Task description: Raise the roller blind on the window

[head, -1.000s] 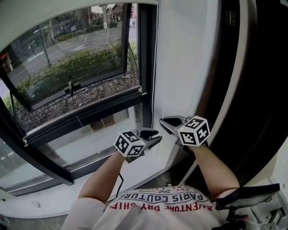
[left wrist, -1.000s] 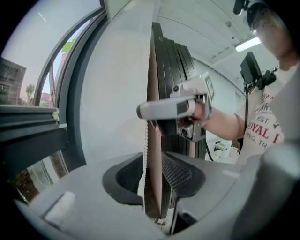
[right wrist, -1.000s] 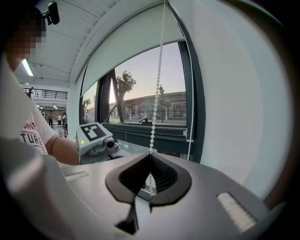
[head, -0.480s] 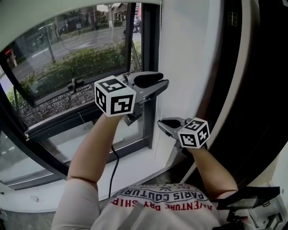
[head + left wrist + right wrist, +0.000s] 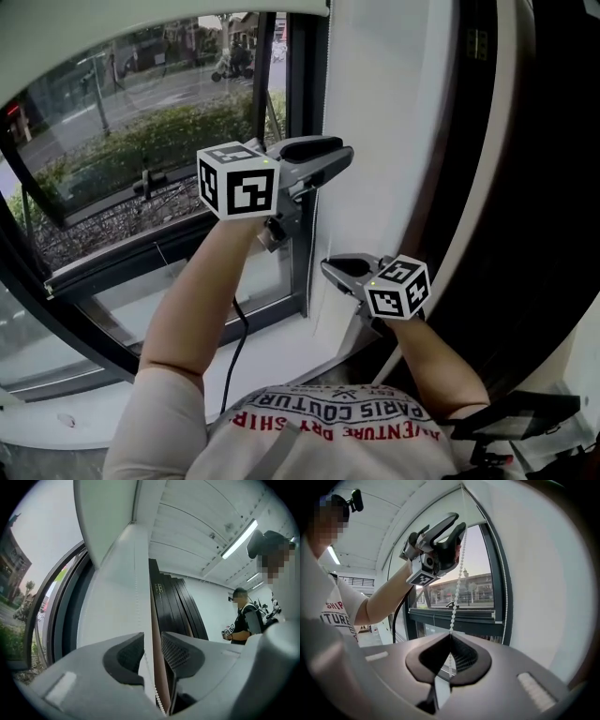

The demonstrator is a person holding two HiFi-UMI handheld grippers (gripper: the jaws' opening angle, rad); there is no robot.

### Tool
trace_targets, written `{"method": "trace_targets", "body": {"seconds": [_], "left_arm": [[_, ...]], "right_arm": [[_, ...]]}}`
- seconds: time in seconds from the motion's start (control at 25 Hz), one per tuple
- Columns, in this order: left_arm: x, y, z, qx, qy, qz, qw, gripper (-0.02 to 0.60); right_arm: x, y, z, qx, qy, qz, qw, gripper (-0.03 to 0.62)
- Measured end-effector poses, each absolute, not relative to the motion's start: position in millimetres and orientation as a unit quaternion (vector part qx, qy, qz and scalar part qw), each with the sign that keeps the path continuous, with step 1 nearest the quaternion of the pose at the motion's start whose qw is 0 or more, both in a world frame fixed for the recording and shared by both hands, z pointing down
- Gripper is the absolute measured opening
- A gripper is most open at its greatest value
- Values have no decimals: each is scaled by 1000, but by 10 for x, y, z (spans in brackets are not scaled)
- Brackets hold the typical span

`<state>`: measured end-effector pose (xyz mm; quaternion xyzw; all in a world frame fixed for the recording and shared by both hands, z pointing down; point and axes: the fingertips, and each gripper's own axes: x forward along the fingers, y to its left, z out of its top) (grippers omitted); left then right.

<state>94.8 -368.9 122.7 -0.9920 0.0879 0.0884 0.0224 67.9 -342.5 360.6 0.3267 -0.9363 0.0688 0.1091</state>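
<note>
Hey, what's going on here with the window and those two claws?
A person is working the bead chain that hangs beside the window. The right claw is shut on the chain low down. The left claw is held higher, with the chain running between its pads. Its jaws have just been closing a little but do not yet press on the chain.
</note>
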Motion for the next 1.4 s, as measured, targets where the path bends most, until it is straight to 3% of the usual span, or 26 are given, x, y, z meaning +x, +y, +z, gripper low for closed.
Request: {"method": "trace_targets", "body": {"seconds": [0.44,0.56,0.64,1.08,1.4], "left_arm": [[988,-3708,1101,-990,84,103,37,138],[1016,-3732,1103,-990,94,100,38,50],[1021,-3732,1104,-990,92,100,35,26],[915,-3738,1121,-989,91,113,30,15],[916,-3749,1475,-992,101,74,19,15]], "right_arm": [[702,-3494,3632,336,-933,64,112,8],[677,-3494,3629,335,-933,61,113,8],[662,-3493,3630,335,-934,60,114,8],[551,-3509,3643,330,-937,66,96,8],[581,-3487,4005,342,-927,83,131,8]]}}
